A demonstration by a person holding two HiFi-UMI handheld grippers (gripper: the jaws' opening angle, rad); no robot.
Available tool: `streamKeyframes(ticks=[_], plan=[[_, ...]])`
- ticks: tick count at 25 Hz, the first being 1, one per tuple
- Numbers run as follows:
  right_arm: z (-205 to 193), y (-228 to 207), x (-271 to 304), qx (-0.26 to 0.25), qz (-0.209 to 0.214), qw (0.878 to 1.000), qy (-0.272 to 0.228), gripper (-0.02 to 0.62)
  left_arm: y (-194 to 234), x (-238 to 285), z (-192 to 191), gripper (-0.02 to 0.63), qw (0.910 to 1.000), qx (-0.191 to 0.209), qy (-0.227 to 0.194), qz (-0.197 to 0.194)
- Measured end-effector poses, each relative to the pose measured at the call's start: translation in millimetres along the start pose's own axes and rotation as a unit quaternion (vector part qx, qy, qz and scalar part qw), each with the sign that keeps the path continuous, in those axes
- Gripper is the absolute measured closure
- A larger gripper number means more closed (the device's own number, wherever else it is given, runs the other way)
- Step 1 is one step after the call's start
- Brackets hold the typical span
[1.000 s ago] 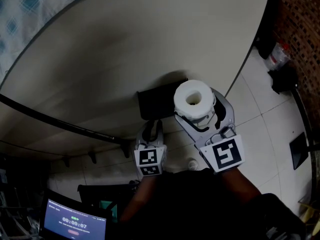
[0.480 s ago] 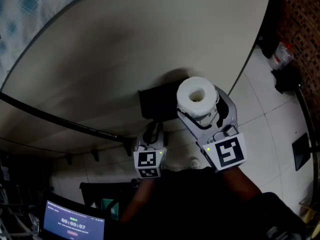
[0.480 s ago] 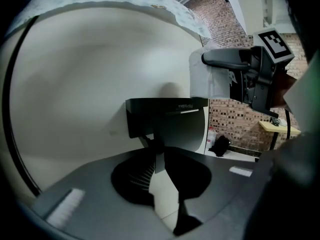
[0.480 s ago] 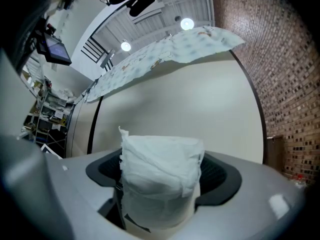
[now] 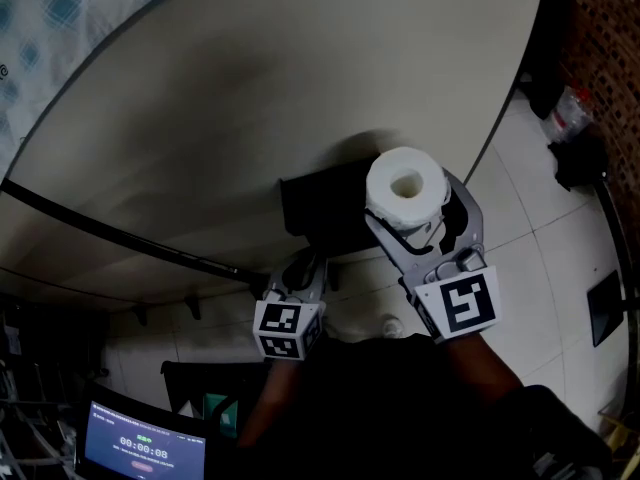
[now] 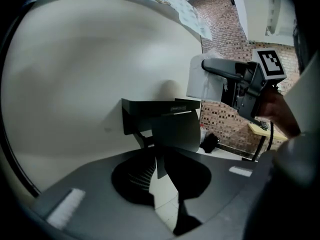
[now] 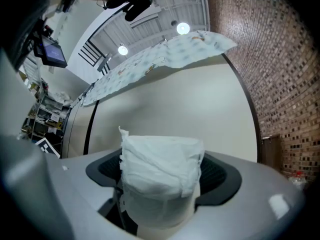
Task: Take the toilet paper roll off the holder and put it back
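Observation:
A white toilet paper roll (image 5: 405, 186) stands on end between the jaws of my right gripper (image 5: 415, 208), which is shut on it. In the right gripper view the roll (image 7: 160, 166) fills the gap of that gripper (image 7: 162, 181), a loose paper corner up at its top left. The black holder (image 5: 320, 208) is mounted on the cream wall just left of the roll. My left gripper (image 5: 308, 266) sits right under the holder. In the left gripper view the holder's flap (image 6: 172, 126) hangs down to that gripper (image 6: 162, 184). Whether its pads press the flap's edge does not show.
A black pipe (image 5: 120, 238) runs slantwise along the wall at the left. A small screen (image 5: 145, 446) glows at the bottom left. White floor tiles (image 5: 545, 248) and dark items (image 5: 572, 158) lie at the right by a brick wall (image 6: 225, 29).
The roll and the right gripper have drifted slightly right and up in the picture, still beside the holder. The left gripper's marker cube has slid a little to the lower left.

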State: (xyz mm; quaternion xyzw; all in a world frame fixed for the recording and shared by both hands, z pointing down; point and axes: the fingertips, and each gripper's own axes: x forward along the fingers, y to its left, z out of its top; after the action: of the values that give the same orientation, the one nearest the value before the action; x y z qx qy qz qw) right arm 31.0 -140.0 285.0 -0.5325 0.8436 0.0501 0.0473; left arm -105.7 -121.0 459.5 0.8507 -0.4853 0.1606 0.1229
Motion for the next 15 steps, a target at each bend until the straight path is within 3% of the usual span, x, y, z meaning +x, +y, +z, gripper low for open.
streamKeyframes(ticks=[12,15], plan=[[-12.4,-28.9,-6.5,0.018,-0.037,0.999,-0.001,0.156,-6.8,-10.8,0.9,0.525,0.9986,-0.01,0.015,-0.05],[-28.4,-54.6,-10.9,0.069,-0.063,0.996,-0.003,0.156,-8.2,-10.3,-0.1,0.525,0.9982,-0.014,0.019,-0.054]])
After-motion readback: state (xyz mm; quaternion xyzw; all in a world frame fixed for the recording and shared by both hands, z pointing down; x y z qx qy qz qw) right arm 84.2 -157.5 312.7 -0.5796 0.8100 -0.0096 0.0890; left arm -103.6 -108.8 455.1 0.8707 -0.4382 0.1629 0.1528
